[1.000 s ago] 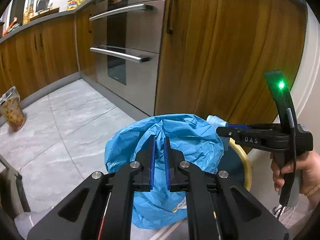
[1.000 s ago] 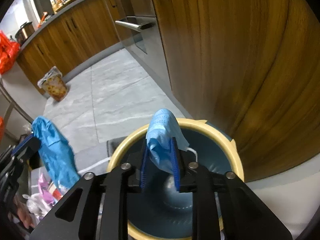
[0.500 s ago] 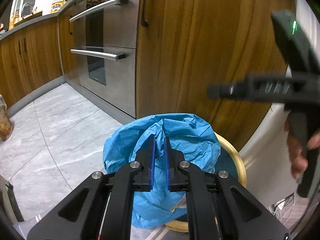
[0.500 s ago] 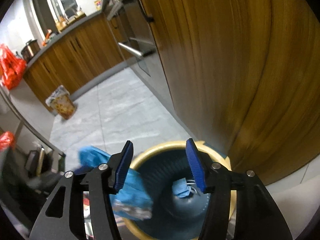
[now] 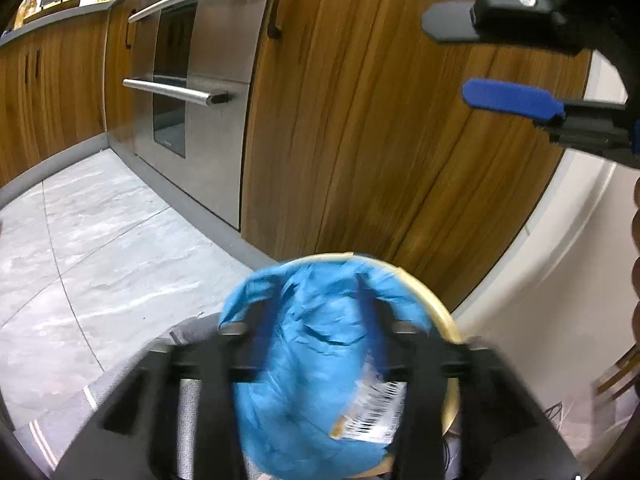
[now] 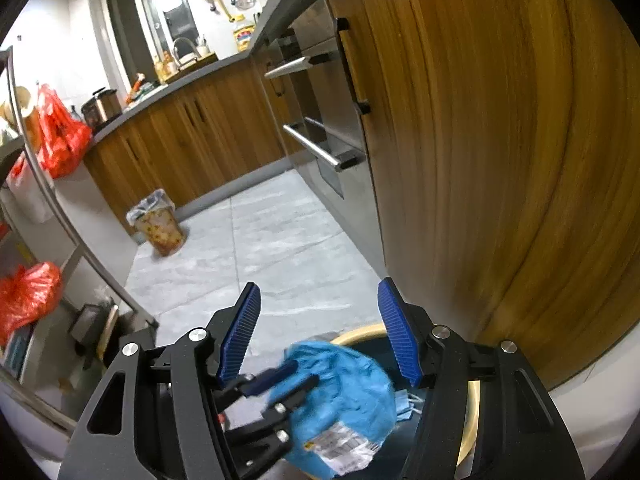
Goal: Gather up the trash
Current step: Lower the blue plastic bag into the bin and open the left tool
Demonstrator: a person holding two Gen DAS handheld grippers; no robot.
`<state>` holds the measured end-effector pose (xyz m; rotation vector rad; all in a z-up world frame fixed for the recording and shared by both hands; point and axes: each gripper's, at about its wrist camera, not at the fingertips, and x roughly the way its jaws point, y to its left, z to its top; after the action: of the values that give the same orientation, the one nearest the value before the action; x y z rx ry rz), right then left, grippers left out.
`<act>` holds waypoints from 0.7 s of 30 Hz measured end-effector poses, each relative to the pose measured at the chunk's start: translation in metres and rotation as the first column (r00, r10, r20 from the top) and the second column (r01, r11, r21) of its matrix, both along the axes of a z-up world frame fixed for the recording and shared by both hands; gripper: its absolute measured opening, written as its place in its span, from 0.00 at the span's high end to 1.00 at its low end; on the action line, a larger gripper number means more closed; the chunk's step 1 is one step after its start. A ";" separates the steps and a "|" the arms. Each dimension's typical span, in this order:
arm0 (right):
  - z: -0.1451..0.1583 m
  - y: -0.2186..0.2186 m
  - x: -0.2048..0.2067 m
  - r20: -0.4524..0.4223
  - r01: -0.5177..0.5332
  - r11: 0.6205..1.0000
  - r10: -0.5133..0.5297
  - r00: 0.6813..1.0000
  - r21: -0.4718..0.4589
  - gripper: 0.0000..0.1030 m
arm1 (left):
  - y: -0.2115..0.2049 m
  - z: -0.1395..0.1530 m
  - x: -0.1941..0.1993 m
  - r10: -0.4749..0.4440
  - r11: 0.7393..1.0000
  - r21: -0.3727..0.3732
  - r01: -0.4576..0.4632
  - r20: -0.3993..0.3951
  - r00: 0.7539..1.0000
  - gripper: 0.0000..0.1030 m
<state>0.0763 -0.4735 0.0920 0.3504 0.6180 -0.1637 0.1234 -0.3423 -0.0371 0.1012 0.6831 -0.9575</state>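
Since half a second ago our left tongs (image 5: 320, 320) have spread apart, letting go of the blue bag (image 5: 320, 368), and our right tongs (image 5: 480, 60) have risen higher.

From the left wrist we see the left tongs blurred and released, their fingers standing either side of the crumpled blue bag. The bag sits over the mouth of the yellow-rimmed bin (image 5: 436, 312), directly ahead of and below these tongs, and a barcode label (image 5: 372, 412) shows on its lower right. Up and to the right the right tongs hang released, with a blue pad (image 5: 512, 98) showing. Wooden cupboards (image 5: 380, 140) stand beyond the bin, and the oven (image 5: 200, 80) lies farther left.

From the right wrist we see the right tongs (image 6: 320, 336) wide apart and gripping nothing. Below them the blue bag (image 6: 344, 392) lies over the bin (image 6: 472, 412), with the left tongs (image 6: 288, 384) at its left side. A blue face mask (image 6: 404, 404) shows inside the bin beside the bag. Far ahead on the floor (image 6: 280, 240) stands a small lined basket (image 6: 158, 222).
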 end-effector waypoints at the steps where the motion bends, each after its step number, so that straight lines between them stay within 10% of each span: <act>1: -0.001 0.000 0.000 -0.002 -0.001 1.000 0.001 1.000 0.001 0.39 | -0.001 0.001 -0.001 0.001 1.000 -0.001 -0.001 0.007 1.000 0.41; 21: -0.013 0.070 -0.015 -0.082 -0.106 0.994 0.107 0.991 0.010 0.31 | 0.145 0.061 -0.064 0.211 0.966 0.131 -0.225 0.110 0.971 0.28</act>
<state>0.0614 -0.4036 0.0794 0.3167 0.7172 -0.0744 0.0595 -0.1970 0.0239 0.1928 0.6593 -0.6873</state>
